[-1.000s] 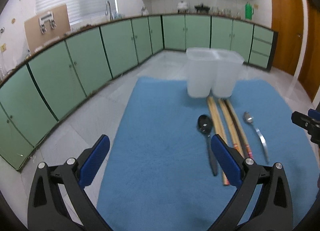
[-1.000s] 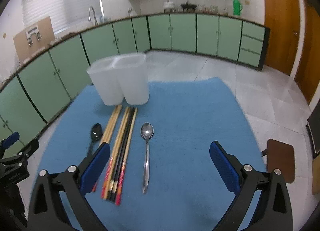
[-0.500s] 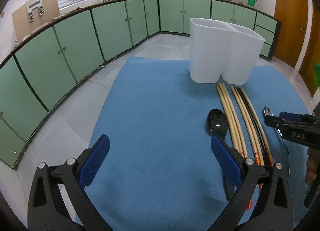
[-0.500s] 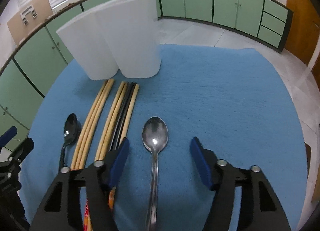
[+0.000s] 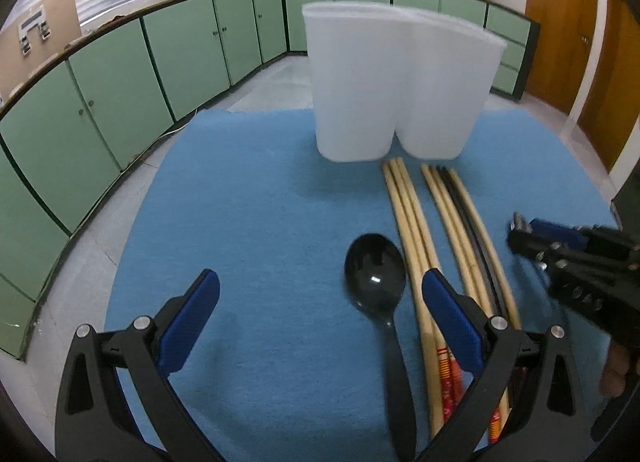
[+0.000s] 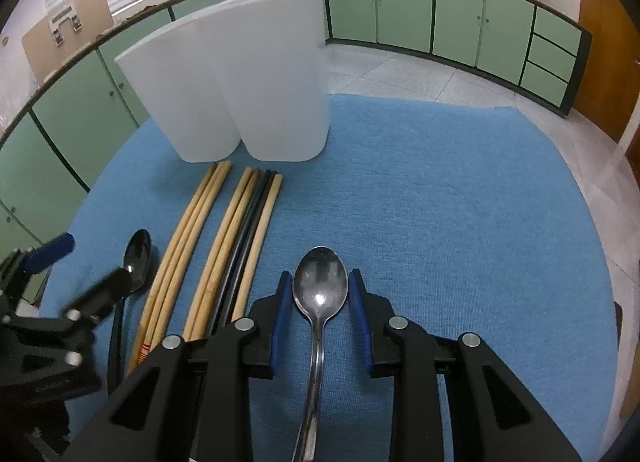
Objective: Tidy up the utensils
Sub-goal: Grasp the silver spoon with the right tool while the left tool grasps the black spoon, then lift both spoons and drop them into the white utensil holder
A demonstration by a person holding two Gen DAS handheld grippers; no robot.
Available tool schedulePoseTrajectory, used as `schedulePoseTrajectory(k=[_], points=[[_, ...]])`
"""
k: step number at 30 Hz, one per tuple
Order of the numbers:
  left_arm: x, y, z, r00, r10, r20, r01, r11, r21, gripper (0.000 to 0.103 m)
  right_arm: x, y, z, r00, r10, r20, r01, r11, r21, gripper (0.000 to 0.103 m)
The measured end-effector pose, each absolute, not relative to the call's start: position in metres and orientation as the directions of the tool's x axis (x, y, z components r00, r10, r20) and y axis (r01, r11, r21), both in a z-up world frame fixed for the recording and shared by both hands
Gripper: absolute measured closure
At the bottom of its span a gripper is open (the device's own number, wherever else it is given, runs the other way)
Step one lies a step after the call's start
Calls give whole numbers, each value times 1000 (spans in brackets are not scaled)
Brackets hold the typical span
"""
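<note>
A white two-compartment holder (image 5: 400, 86) (image 6: 244, 82) stands at the back of a blue mat (image 5: 260, 202) (image 6: 440, 202). In front of it lie several wooden and black chopsticks (image 5: 440, 230) (image 6: 224, 234), a black spoon (image 5: 376, 282) (image 6: 138, 258) and a silver spoon (image 6: 320, 294). My left gripper (image 5: 316, 298) is open, low over the mat, its right finger beside the black spoon. My right gripper (image 6: 320, 298) is half closed with its pads on either side of the silver spoon's bowl; a narrow gap shows on each side.
Green kitchen cabinets (image 5: 120, 74) run along the far wall behind the mat. Wooden doors (image 5: 560, 22) stand at the right. The right gripper shows at the right edge of the left wrist view (image 5: 576, 258), the left gripper at the left of the right wrist view (image 6: 52, 314).
Both grippers have dropped lower and moved forward toward the utensils. The right gripper's fingers have narrowed from wide open to straddling the silver spoon's bowl.
</note>
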State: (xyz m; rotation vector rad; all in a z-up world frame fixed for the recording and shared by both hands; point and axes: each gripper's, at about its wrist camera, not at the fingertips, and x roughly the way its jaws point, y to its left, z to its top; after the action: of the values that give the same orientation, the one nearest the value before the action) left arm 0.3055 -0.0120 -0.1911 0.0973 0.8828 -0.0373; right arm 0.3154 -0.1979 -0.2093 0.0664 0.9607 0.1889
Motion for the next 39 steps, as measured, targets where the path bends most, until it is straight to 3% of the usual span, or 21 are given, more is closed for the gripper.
schedulePoseTrajectory(k=[35,39], points=[[327,-2,-204,552,15,-834,22,999,33,5,320,-199,-208,547,211,-810,-159,976,146,74],[330,-4,-203,542,15,-841,9,1000,23,9,327,-204,-205,523,232,-820,-147,972,182,74]])
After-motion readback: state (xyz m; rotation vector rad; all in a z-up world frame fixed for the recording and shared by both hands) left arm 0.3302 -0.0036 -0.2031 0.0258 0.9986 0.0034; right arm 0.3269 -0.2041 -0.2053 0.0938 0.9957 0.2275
